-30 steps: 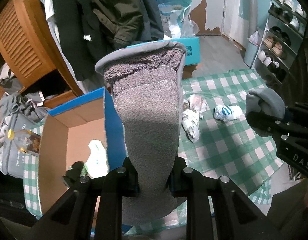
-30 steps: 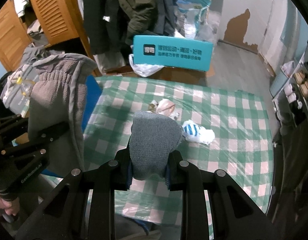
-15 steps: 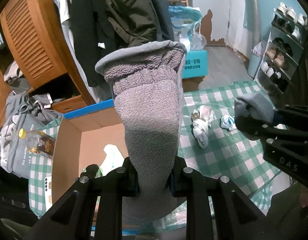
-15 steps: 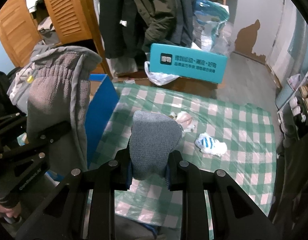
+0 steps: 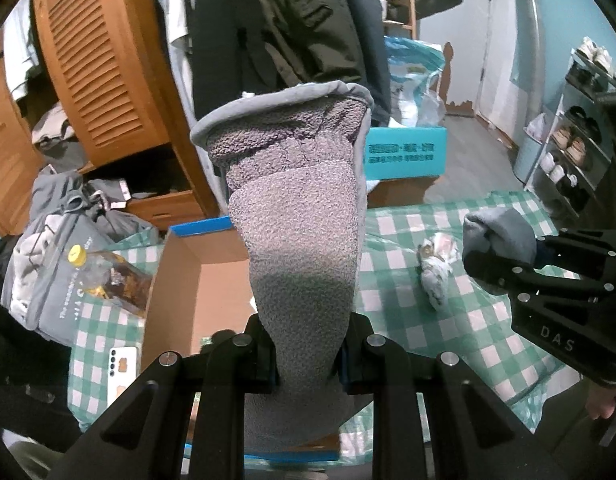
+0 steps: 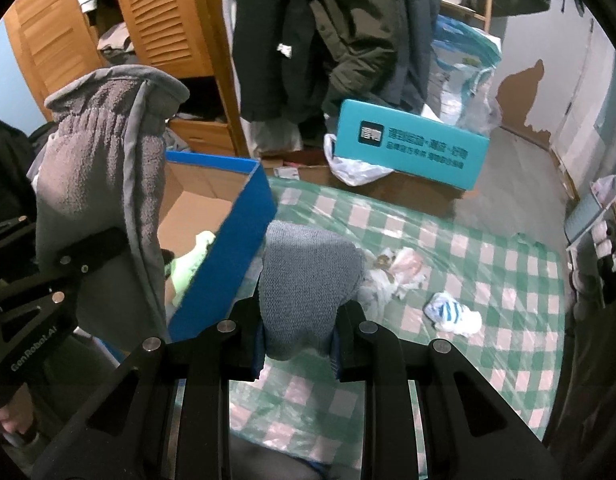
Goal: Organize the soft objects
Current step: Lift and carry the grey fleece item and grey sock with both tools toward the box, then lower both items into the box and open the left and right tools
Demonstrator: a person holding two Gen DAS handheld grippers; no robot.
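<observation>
My left gripper is shut on a long grey fleece sock that stands up between the jaws, above the open blue-edged cardboard box. The sock also shows in the right wrist view. My right gripper is shut on a blue-grey knitted piece, held over the checked cloth beside the box. It also shows in the left wrist view. A light green soft item lies in the box.
On the green checked cloth lie a pale bundled sock and a blue-striped white one. A teal carton, hanging coats, a wooden wardrobe and a shoe rack surround it. A bottle lies left of the box.
Both grippers have moved left toward the box while keeping their hold. The box now lies under the left gripper and fills more of the right wrist view.
</observation>
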